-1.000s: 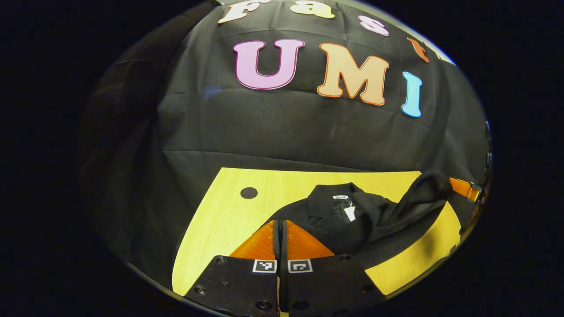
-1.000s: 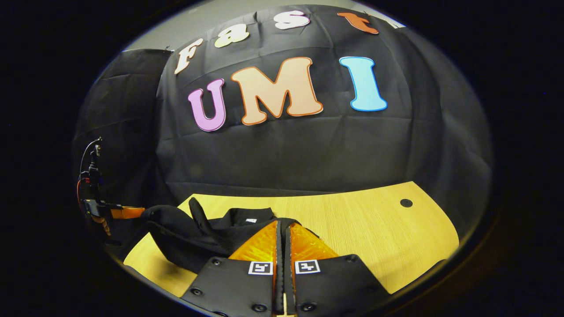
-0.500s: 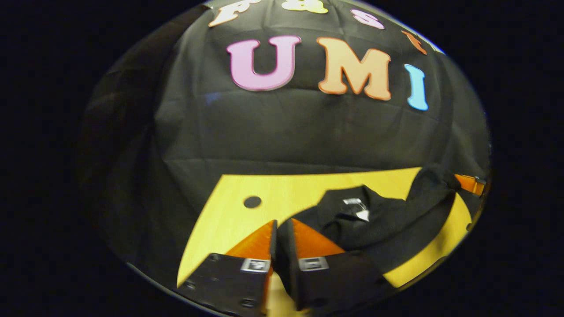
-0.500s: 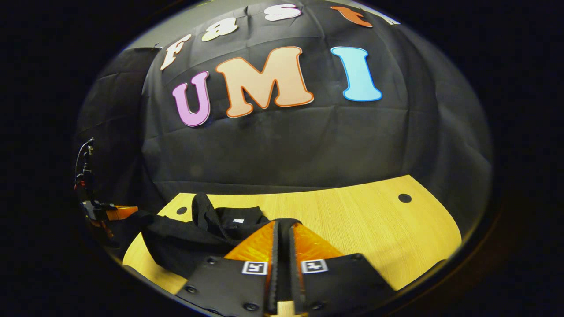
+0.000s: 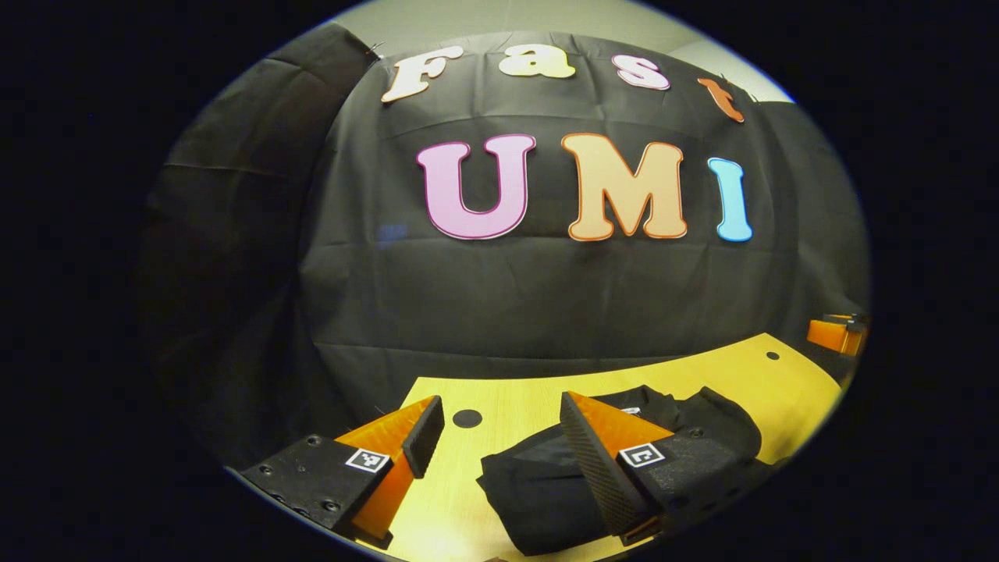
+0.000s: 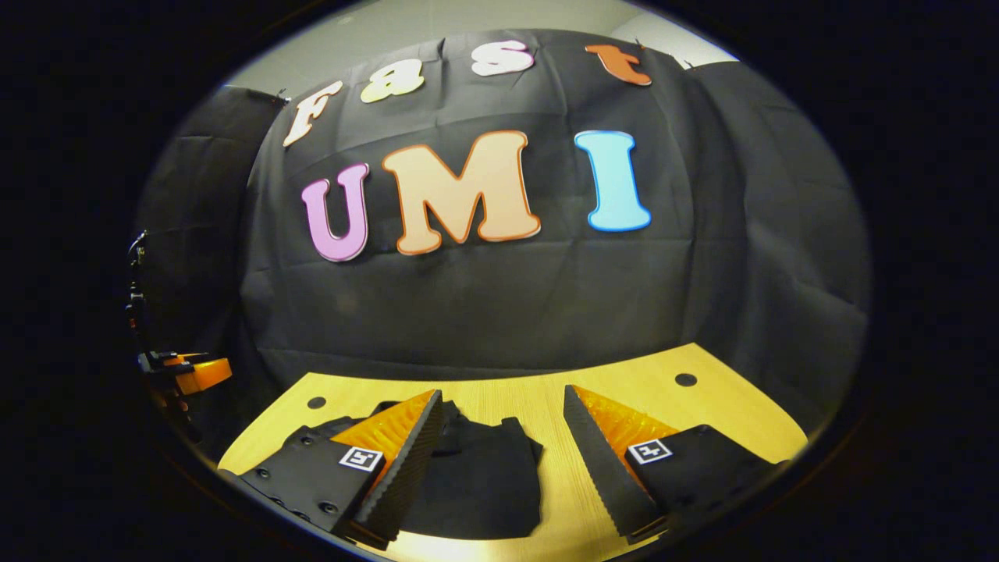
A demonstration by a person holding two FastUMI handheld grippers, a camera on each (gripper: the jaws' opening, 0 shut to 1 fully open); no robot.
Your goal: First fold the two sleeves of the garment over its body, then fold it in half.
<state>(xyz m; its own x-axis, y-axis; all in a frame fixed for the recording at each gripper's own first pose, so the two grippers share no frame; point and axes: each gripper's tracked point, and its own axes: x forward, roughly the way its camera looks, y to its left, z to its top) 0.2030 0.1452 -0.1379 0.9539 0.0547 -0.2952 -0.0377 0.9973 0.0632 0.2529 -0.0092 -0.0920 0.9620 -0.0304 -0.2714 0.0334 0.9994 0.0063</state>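
We see both grippers' fingers [image 5: 425, 437] [image 6: 601, 460] spread wide, released, above the folded garment [image 6: 484, 476] on the desk [image 6: 702, 421].

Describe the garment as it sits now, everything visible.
The black garment is a soft, matte fabric bundle lying folded on the yellow wooden table, edges rumpled, not crisp. In the left gripper view a small white tag shows at its collar. Both the left gripper and right gripper are open, holding nothing.
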